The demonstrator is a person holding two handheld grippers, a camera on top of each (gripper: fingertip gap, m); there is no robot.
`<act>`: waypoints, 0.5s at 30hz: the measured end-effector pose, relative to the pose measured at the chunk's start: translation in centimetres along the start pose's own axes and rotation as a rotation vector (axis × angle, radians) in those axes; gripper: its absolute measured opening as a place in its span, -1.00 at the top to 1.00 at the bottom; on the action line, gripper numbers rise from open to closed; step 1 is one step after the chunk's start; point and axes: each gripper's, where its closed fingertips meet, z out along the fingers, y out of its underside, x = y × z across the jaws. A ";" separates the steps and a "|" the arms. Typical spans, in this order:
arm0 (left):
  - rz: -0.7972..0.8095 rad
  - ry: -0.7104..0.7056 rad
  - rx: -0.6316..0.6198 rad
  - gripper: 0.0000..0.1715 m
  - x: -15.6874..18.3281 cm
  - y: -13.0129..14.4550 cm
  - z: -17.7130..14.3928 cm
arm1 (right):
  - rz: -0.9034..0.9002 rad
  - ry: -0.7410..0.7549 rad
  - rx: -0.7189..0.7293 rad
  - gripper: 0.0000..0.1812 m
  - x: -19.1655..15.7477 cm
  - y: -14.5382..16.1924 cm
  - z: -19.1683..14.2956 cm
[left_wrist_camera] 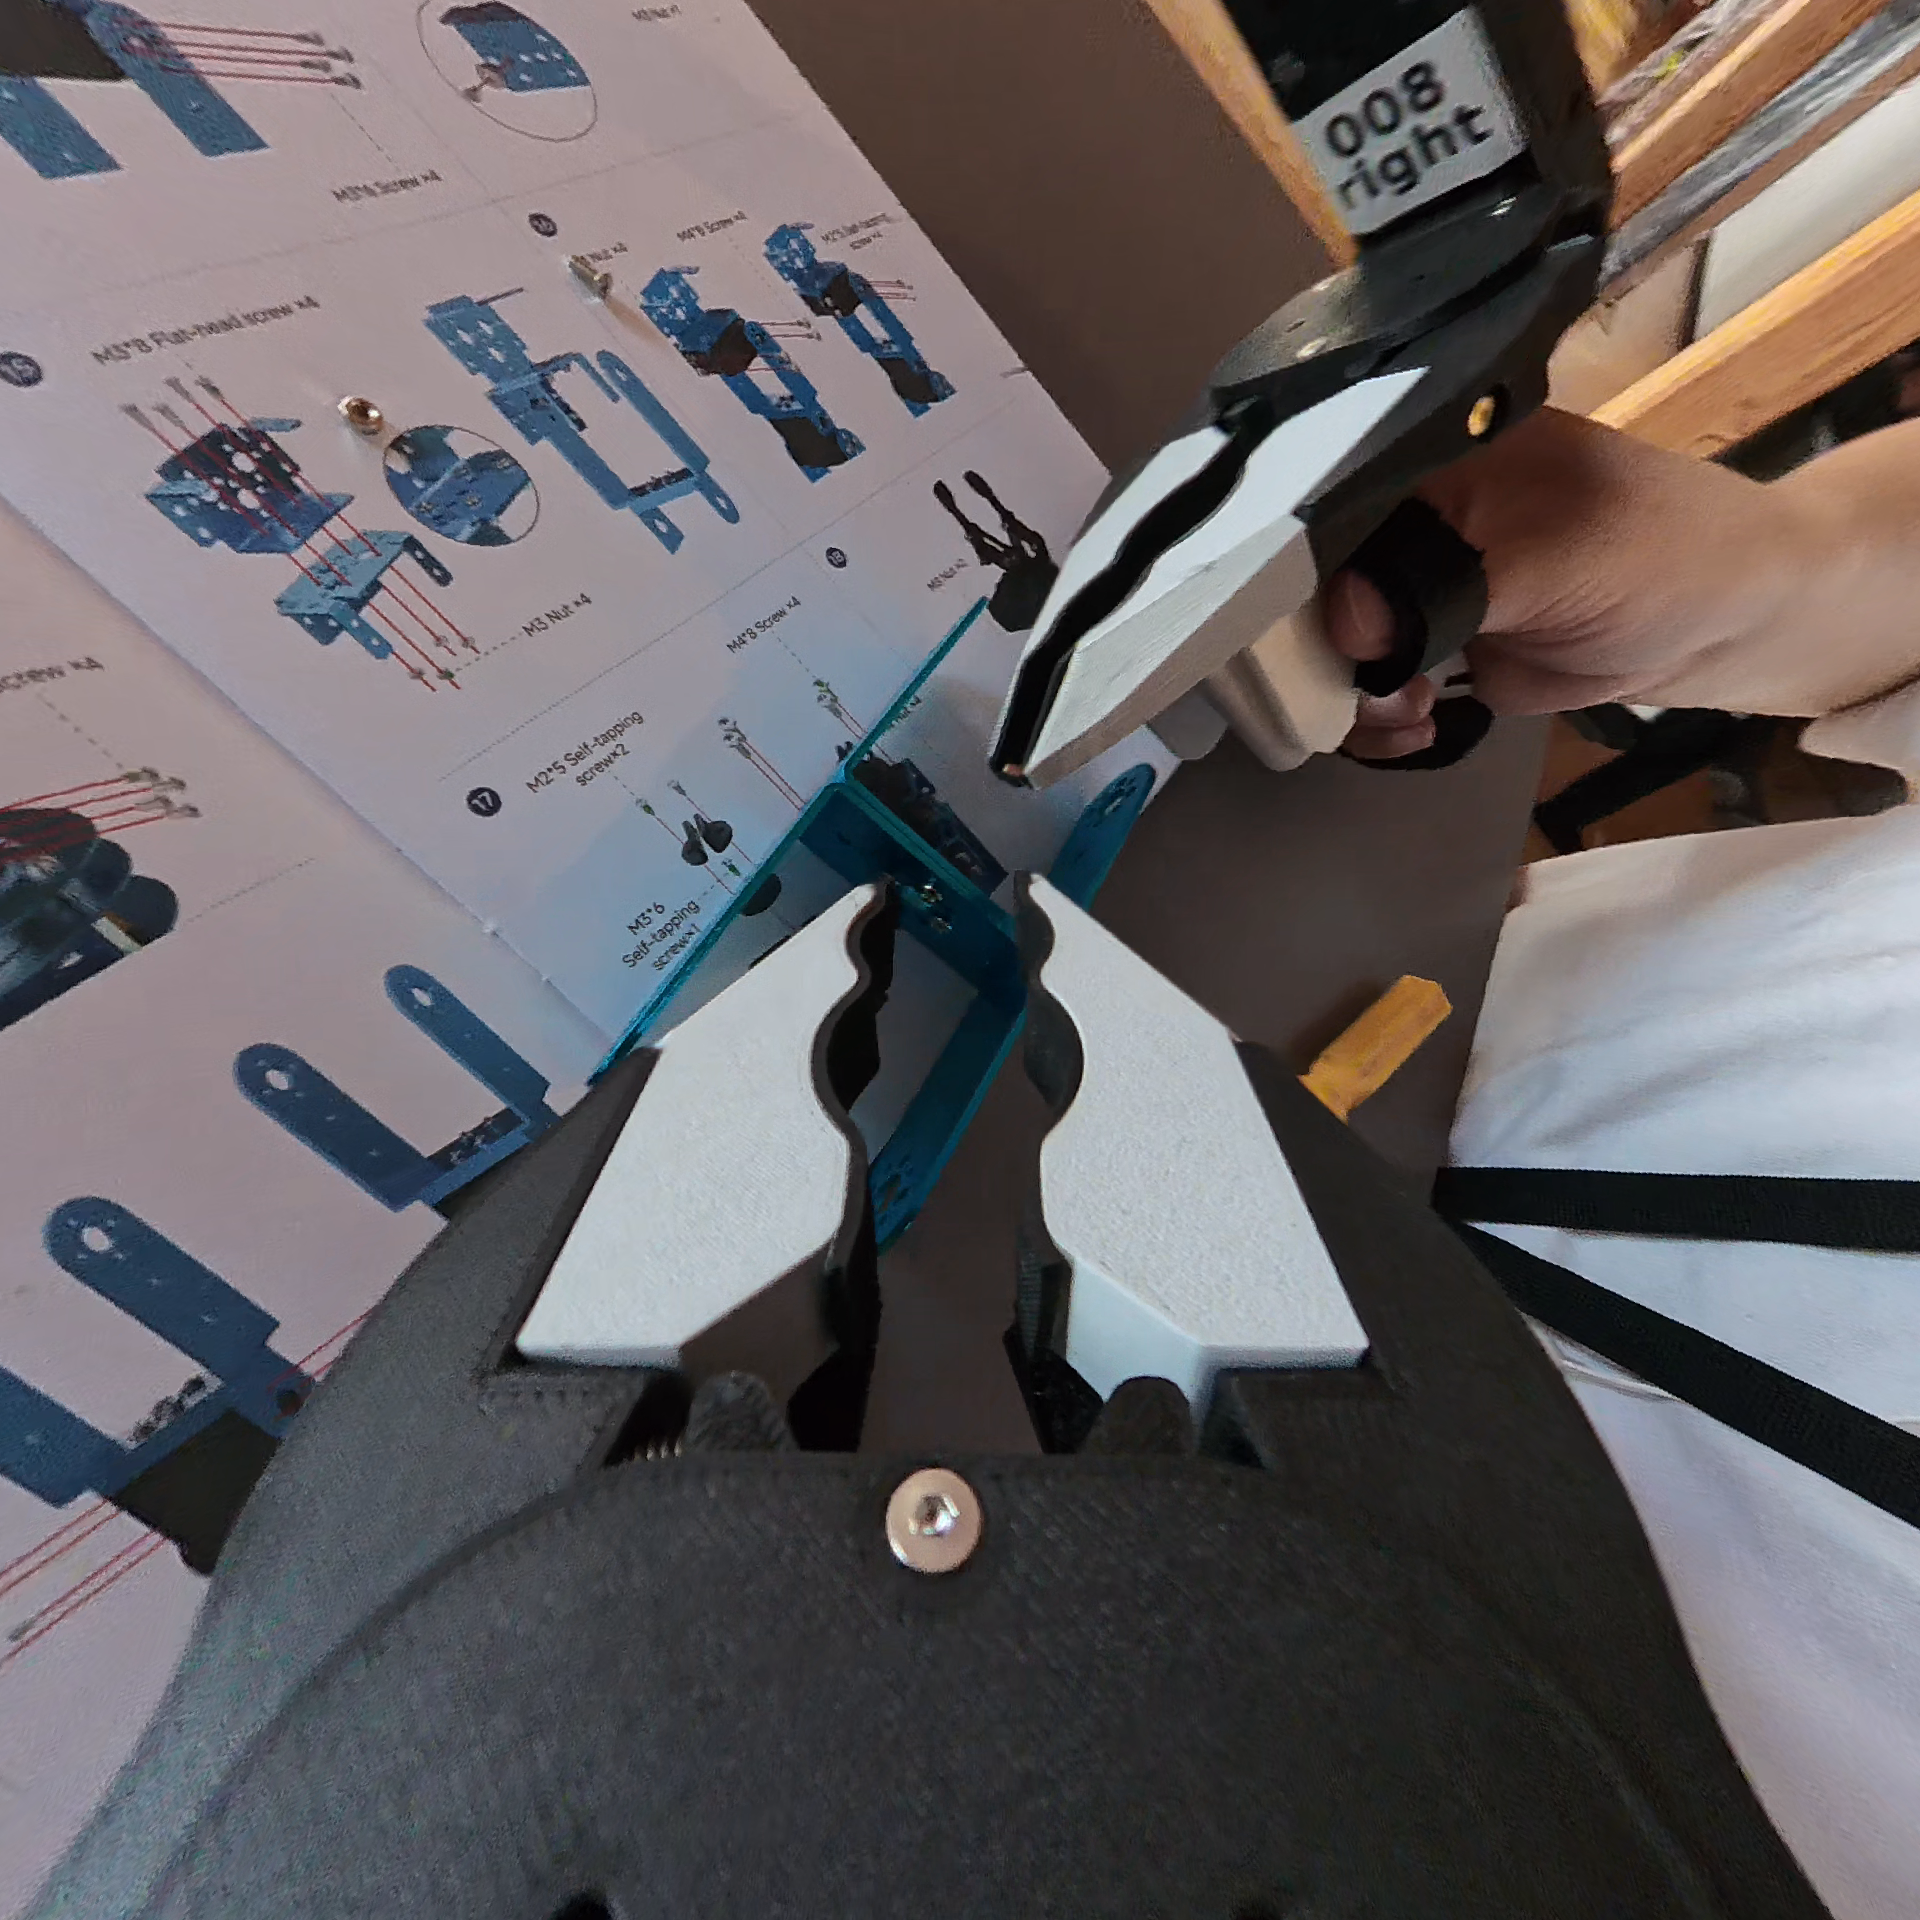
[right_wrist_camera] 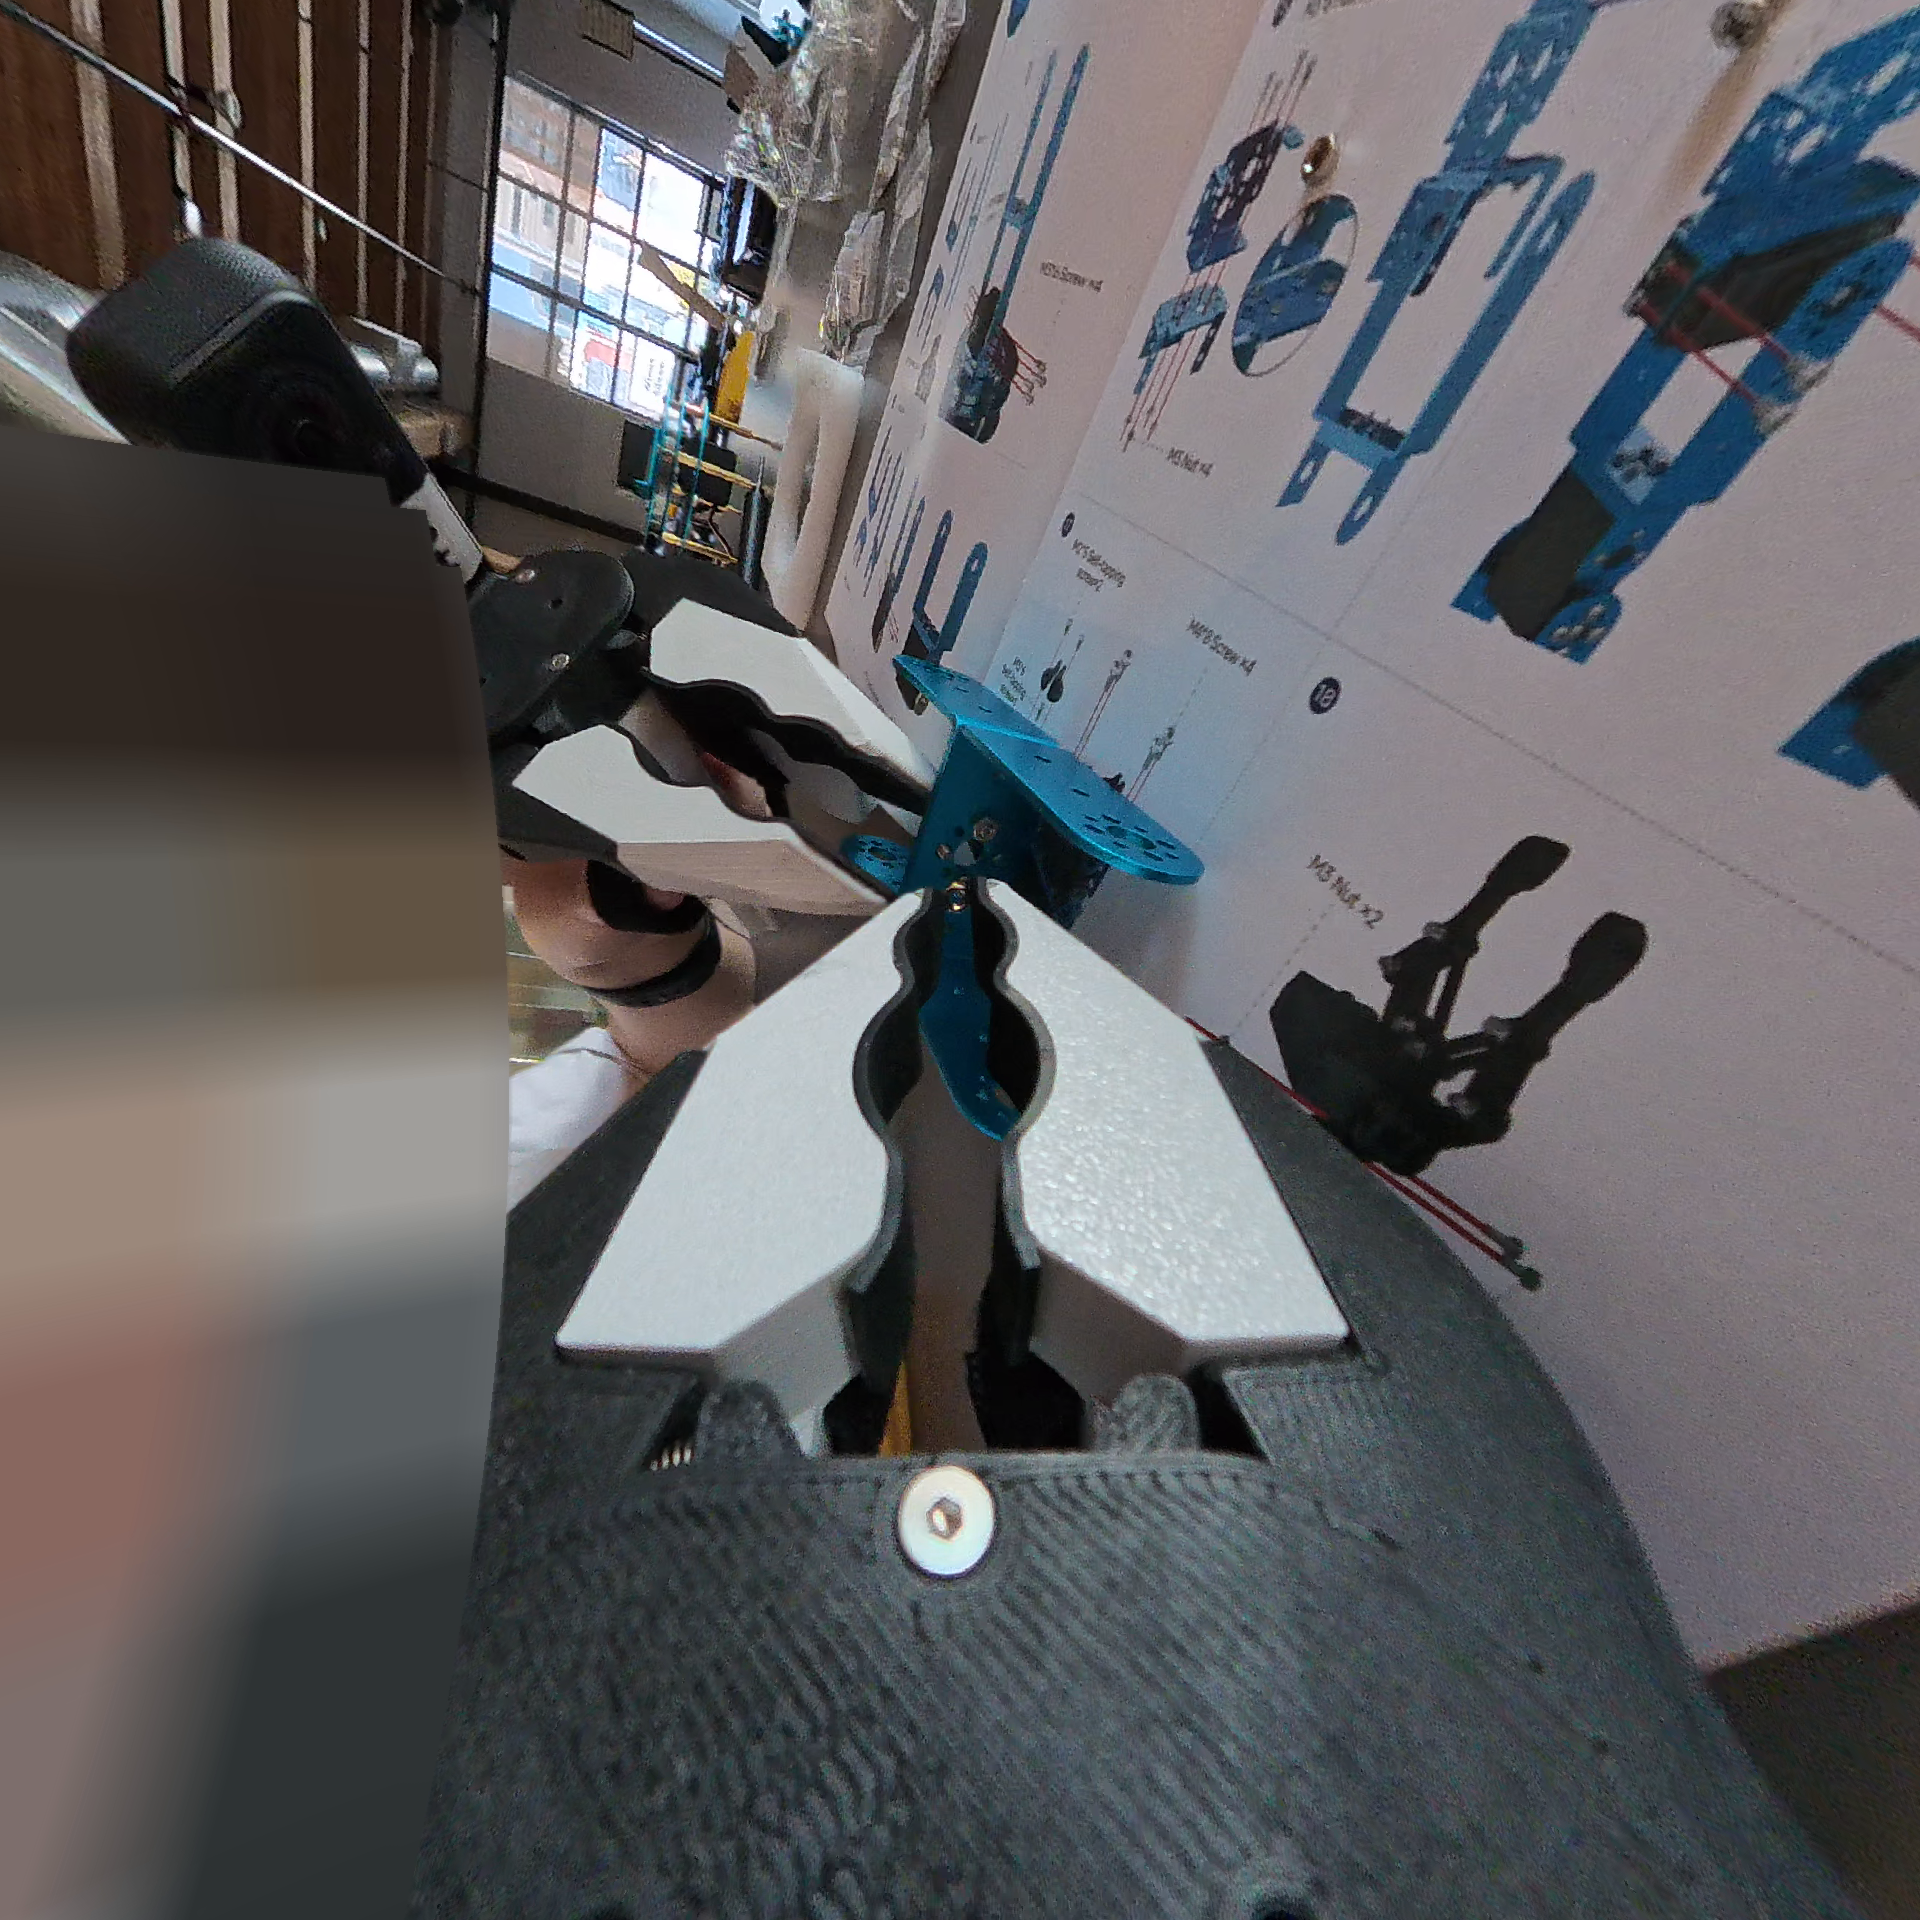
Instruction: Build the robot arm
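Observation:
A blue metal bracket assembly (left_wrist_camera: 940,987) with holes and small screws stands on a printed instruction sheet (left_wrist_camera: 312,727). My left gripper (left_wrist_camera: 954,888) is shut on it, one finger on each side of its U-shaped part. My right gripper (left_wrist_camera: 1013,769), held by a hand, is shut on a small brass-coloured fastener at its tips, just above and to the right of the bracket. In the right wrist view the right gripper (right_wrist_camera: 956,894) points at the bracket (right_wrist_camera: 1039,810), its tips almost at the bracket's hole pattern. The left gripper (right_wrist_camera: 909,836) holds the bracket from the left.
A loose brass nut (left_wrist_camera: 364,416) and a loose screw (left_wrist_camera: 592,275) lie on the sheet. A small wooden block (left_wrist_camera: 1371,1029) lies on the dark table (left_wrist_camera: 1247,883). A person's white garment with black straps (left_wrist_camera: 1714,1247) is at the right. Wooden shelving (left_wrist_camera: 1766,260) stands behind. Only a small space, under 4 cm, lies between the two pairs of fingers.

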 end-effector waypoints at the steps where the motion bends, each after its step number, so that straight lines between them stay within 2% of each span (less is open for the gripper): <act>1: 0.001 -0.029 -0.001 0.75 -0.2 0.1 0.1 | -0.030 0.008 -0.001 0.95 0.0 0.0 -0.1; 4: -0.002 -0.067 -0.003 0.79 -0.1 0.3 0.4 | -0.100 0.020 -0.015 0.95 -0.1 0.0 -0.4; 8: -0.013 -0.066 0.032 0.79 0.3 0.2 0.8 | -0.061 -0.014 -0.038 0.96 -0.2 0.3 -0.1; 12: -0.048 -0.025 0.056 0.77 0.5 0.4 0.8 | -0.009 -0.028 -0.055 0.96 -0.1 0.4 0.3; 15: -0.051 0.011 0.052 0.78 0.7 0.6 0.3 | -0.046 0.003 -0.074 0.96 -0.1 0.4 0.6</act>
